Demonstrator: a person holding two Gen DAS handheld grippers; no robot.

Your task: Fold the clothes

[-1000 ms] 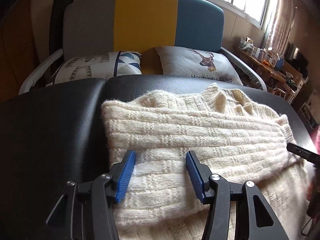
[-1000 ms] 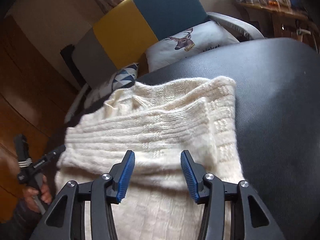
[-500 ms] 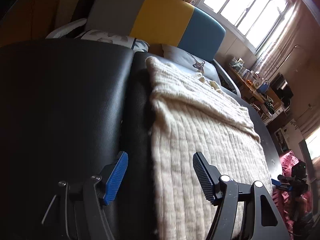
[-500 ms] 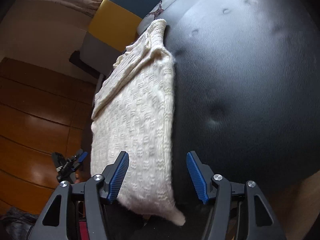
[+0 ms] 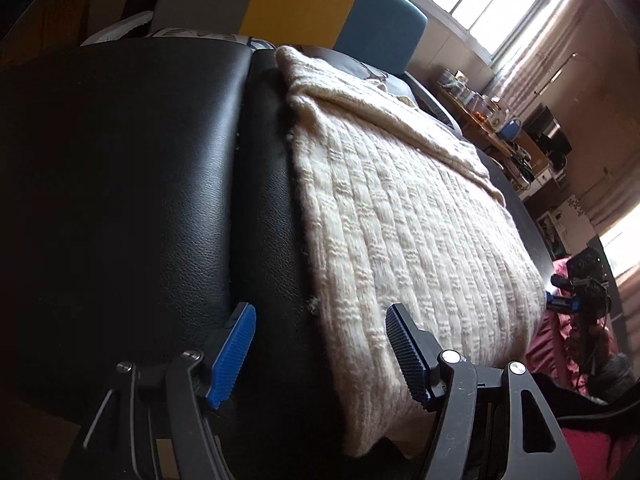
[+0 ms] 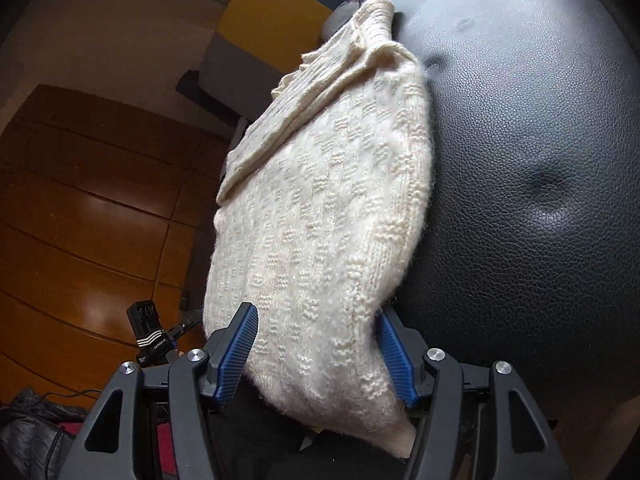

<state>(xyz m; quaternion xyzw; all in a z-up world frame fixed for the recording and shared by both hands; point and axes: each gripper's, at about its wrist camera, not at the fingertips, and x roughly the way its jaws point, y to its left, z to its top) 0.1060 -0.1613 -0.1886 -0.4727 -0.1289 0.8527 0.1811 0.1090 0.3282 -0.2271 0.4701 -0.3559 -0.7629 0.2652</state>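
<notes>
sweater narrowed, lengthwise fold pending

your cream sweater point(image 5: 408, 216) lies lengthwise on the black leather surface point(image 5: 120, 184), its sides look folded in and its hem hangs over the near edge. your left gripper point(image 5: 320, 354) is spread wide around the hem's left corner; your right gripper point(image 6: 316, 354) straddles the right corner, jaws apart. judging by that, halving its length remains.
</notes>
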